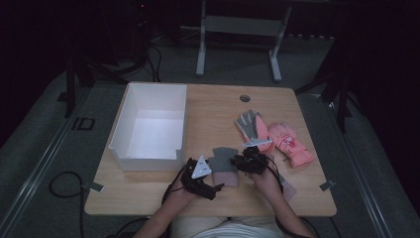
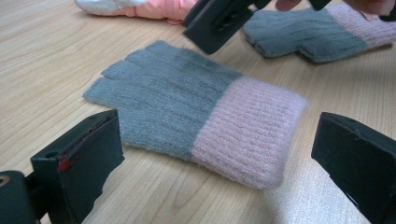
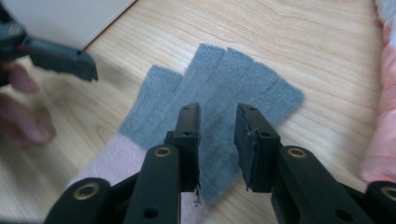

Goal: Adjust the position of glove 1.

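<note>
A grey knit glove with a pink cuff (image 1: 224,166) lies flat near the table's front edge. In the left gripper view this glove (image 2: 187,112) rests on the wood between the wide-apart jaws of my left gripper (image 2: 215,140), which touch nothing. My left gripper (image 1: 208,174) sits just left of the glove. My right gripper (image 1: 240,161) hovers at the glove's right side. In the right gripper view its jaws (image 3: 217,109) stand a little apart above the grey finger part (image 3: 233,79), gripping nothing. A second knit glove (image 2: 308,32) lies farther off.
A white open box (image 1: 146,162) stands at the table's left. Two pink padded gloves, one palm up and grey (image 1: 251,126), the other pink (image 1: 293,145), lie at the right. A round grommet (image 1: 244,98) sits near the far edge.
</note>
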The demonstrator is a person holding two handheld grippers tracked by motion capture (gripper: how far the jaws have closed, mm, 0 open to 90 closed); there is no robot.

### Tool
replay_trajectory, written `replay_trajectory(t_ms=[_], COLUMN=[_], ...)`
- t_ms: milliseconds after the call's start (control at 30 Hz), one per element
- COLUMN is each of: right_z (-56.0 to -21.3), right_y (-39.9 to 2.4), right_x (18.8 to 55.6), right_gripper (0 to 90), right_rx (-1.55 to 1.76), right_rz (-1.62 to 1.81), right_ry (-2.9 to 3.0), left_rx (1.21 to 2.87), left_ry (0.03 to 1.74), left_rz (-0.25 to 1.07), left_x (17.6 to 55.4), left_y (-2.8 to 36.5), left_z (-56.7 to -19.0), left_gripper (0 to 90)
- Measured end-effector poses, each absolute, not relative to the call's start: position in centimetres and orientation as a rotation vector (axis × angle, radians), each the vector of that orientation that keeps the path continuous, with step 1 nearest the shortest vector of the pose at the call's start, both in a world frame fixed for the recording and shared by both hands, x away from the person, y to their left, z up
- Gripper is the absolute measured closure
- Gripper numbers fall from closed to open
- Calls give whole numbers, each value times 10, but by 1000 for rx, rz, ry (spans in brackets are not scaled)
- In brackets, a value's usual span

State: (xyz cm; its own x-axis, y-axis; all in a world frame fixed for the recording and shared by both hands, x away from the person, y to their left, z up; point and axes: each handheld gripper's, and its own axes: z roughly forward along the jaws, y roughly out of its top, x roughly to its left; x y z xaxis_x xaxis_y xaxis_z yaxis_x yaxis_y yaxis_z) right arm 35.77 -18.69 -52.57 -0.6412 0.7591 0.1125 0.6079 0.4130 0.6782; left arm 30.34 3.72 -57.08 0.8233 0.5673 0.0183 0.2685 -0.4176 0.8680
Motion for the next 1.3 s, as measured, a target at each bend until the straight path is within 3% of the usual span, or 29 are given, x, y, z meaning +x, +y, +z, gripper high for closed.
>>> replay_trajectory(t_ms=[533,933,1300], right_z=[-490,-509,-531], right_y=[-267,-304,-316], right_x=[352,323,323], right_gripper=[607,579,562], right_rx=[928,825,863], right_rz=[1012,864,794], right_ry=[2463,2581,2658], left_rx=[2023,2021,2028], left_ry=[622,627,627], left_rz=[387,389,392], left_x=[304,304,305], left_y=[37,37,36], left_z=[-572,-572,-572], left_gripper=[16,16,16])
